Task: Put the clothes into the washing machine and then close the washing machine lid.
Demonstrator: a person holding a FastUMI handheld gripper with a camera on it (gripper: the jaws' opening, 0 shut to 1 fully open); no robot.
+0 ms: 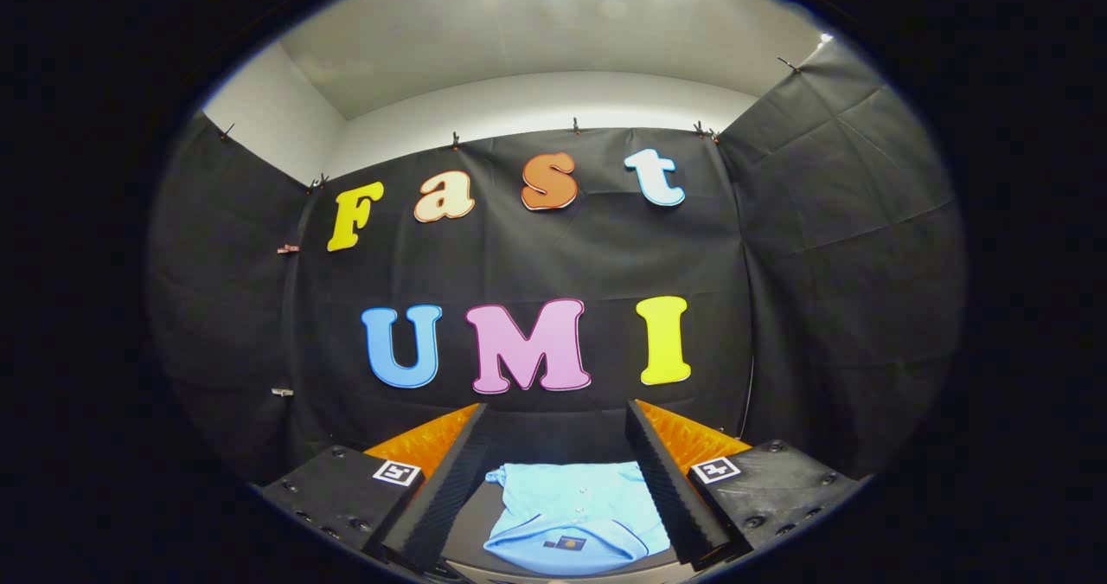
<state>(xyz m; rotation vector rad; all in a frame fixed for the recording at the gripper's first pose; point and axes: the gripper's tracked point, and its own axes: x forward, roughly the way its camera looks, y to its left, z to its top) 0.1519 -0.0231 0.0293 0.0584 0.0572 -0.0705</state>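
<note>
A: What is taking up the most room here?

B: The black cloth booth wall [553, 255] is standing behind everything, creased in big folds and clipped along its top edge; above it a pale grey ceiling [536, 56] is curving over, with a bright strip of light at its upper edge.

A: And the tool itself?

B: The hand-held two-finger gripper [553, 471] is pointing forward and level; its two black ribbed fingers [437, 497] are spreading wide apart, so it is standing released and pressing on nothing; each finger is showing an orange backing on its outer side, and each black finger block is carrying a small square black-and-white marker tag [397, 472].

A: Where is the clothing lying?

B: A folded light blue polo shirt [575, 515] with a buttoned placket is lying flat between the two fingers, touching neither of them as far as I can tell; its collar is facing the near side, toward the camera, and a small dark square label [563, 543] is sitting inside the collar; the far hem is running straight across between the fingertips.

A: What is carrying it?

B: A dark flat surface [467, 515] is lying under the shirt; the shirt is sitting close to that surface's near edge, where a pale rim is just showing; I cannot tell what that surface is.
</note>
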